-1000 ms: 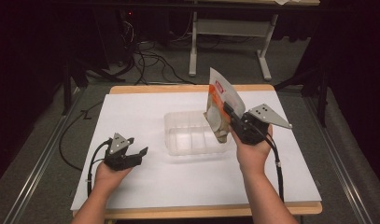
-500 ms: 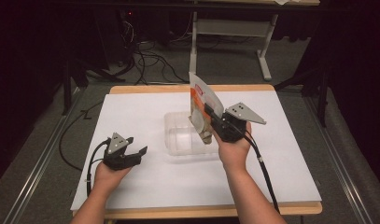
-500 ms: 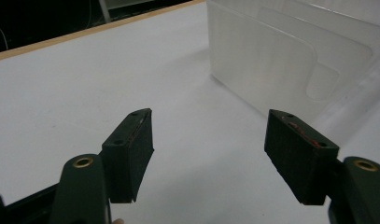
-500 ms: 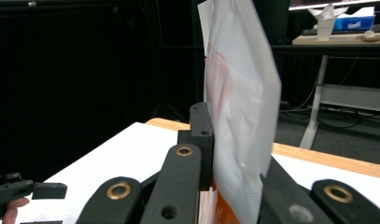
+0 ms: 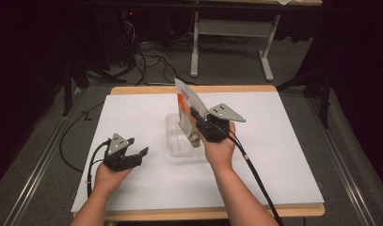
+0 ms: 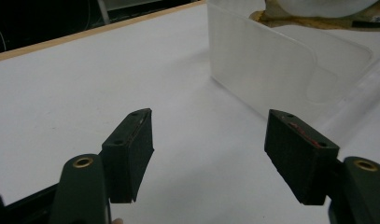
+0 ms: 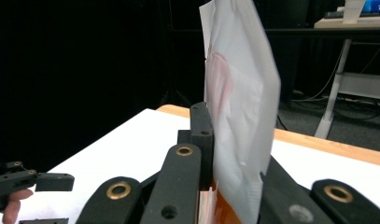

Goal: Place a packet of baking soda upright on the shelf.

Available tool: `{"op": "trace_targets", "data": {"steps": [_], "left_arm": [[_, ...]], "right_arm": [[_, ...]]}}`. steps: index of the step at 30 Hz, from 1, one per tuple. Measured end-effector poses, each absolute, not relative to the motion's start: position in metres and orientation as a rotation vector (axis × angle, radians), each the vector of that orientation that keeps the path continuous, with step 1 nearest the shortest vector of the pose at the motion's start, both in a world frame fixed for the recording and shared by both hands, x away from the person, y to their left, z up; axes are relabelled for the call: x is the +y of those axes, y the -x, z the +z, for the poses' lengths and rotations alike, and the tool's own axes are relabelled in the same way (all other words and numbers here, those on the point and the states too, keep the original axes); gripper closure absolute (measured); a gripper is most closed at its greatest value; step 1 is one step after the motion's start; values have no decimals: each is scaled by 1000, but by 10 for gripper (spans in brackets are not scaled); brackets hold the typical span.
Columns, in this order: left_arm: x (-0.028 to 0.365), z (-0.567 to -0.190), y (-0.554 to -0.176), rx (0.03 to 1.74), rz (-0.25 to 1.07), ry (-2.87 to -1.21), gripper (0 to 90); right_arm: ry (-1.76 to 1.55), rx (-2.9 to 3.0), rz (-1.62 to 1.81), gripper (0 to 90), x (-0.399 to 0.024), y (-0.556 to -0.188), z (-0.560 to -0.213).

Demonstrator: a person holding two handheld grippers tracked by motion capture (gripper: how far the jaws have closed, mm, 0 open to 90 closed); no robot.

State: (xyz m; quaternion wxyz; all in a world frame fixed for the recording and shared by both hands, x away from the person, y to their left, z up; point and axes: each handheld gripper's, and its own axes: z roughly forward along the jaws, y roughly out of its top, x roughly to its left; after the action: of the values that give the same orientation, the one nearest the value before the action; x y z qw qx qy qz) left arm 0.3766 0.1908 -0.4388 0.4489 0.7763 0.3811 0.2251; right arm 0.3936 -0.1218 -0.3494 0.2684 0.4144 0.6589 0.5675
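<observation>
A clear plastic container (image 5: 176, 137) sits mid-table on the white sheet. Over it, tilted, is a white pouch (image 5: 187, 109) with a red label and a tan lower end. My right gripper (image 5: 198, 118) is shut on the pouch. In the right gripper view the pouch (image 7: 241, 112) stands upright between the two jaws, my right gripper (image 7: 234, 158) closed on it. My left gripper (image 5: 137, 153) rests open at the front left, a short way from the container. In the left gripper view the container (image 6: 276, 60) lies ahead and to the right of my open left gripper (image 6: 208, 149).
The white sheet covers a wooden table (image 5: 236, 88). Cables (image 5: 255, 174) trail from both grippers toward the front edge. Behind the table stand a grey desk frame (image 5: 227, 42) and loose floor cables (image 5: 147, 56). The left gripper (image 7: 19, 184) shows low left in the right gripper view.
My right gripper carried the pouch leftward, from the container's right side to over its middle. The left gripper has stayed in place, open.
</observation>
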Motion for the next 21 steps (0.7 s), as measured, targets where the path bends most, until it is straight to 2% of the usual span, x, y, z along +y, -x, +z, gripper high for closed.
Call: {"op": "trace_targets", "data": {"steps": [21], "left_arm": [[190,-438,-377,938,552,-1925,329]], "right_arm": [[-1114,1761,1494,900,-99,-409,-375]]}}
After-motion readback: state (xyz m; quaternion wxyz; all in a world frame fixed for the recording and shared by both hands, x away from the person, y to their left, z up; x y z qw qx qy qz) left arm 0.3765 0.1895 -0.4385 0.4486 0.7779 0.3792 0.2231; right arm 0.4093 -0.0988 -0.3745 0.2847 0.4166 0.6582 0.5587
